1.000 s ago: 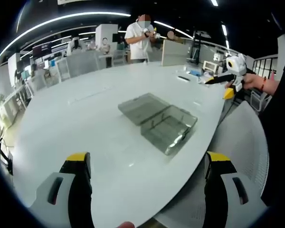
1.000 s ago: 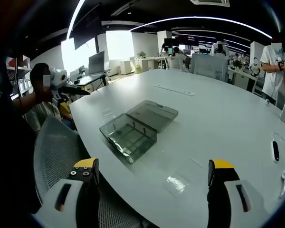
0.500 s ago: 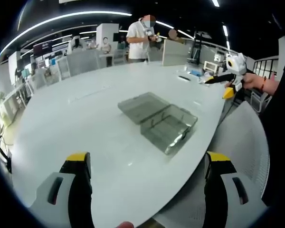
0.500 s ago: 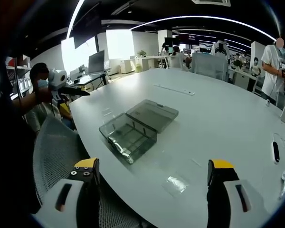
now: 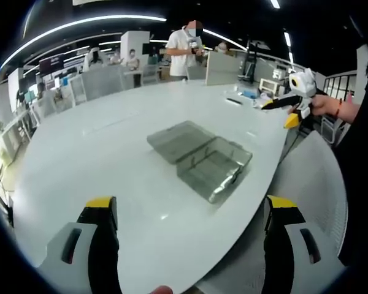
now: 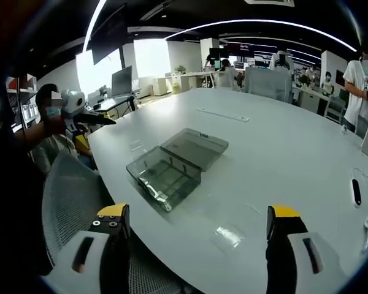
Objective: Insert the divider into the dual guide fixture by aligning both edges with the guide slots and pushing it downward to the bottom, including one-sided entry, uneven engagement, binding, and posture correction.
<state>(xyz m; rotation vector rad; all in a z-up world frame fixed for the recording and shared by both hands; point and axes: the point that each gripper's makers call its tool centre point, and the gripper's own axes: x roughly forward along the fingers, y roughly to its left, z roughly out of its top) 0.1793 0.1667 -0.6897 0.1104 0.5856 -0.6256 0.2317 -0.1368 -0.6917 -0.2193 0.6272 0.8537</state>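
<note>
White and wide, the table point(image 5: 98, 153) holds a clear grey plastic box point(image 5: 199, 158) with its lid lying open flat beside it. A mesh chair point(image 6: 70, 196) stands at the table edge. The left tongs point(image 5: 190, 211) and the right tongs point(image 6: 193, 220) both hang open over the table edge, holding nothing, well apart from the box. A small clear sheet point(image 6: 228, 236) lies flat near the right tongs.

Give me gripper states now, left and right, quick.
Left gripper: open, jaws wide apart, holding nothing, short of the clear box.
Right gripper: open, jaws wide apart, holding nothing.
</note>
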